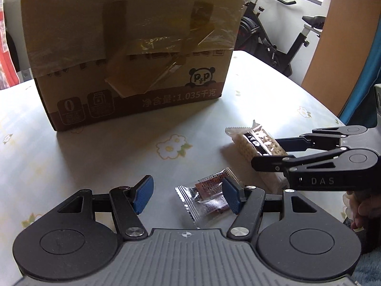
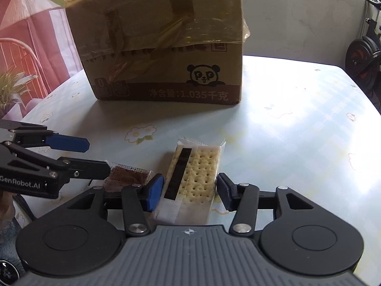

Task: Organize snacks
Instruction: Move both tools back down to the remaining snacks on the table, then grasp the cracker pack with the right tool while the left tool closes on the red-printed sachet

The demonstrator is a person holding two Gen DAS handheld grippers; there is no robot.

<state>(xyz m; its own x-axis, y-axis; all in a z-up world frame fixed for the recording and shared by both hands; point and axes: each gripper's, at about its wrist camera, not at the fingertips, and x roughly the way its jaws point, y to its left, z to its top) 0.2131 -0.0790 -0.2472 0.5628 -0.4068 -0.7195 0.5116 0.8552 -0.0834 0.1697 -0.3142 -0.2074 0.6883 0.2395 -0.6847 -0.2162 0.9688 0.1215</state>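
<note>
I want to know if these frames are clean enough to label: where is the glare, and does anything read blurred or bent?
Right wrist view: strong window glare whitens the table on the right; the cracker pack stays sharp. Left wrist view: softer light, the box throws a shadow toward the camera, its tape shines and its upper part looks blurred; the small snack packet is readable. Both views: fisheye bending at the edges.

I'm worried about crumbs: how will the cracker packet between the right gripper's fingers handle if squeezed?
The cracker packet probably feels stiff but brittle, since stacked perforated crackers fill it. Its clear glossy wrapper likely slips. Lying flat on the table, it shouldn't roll.
</note>
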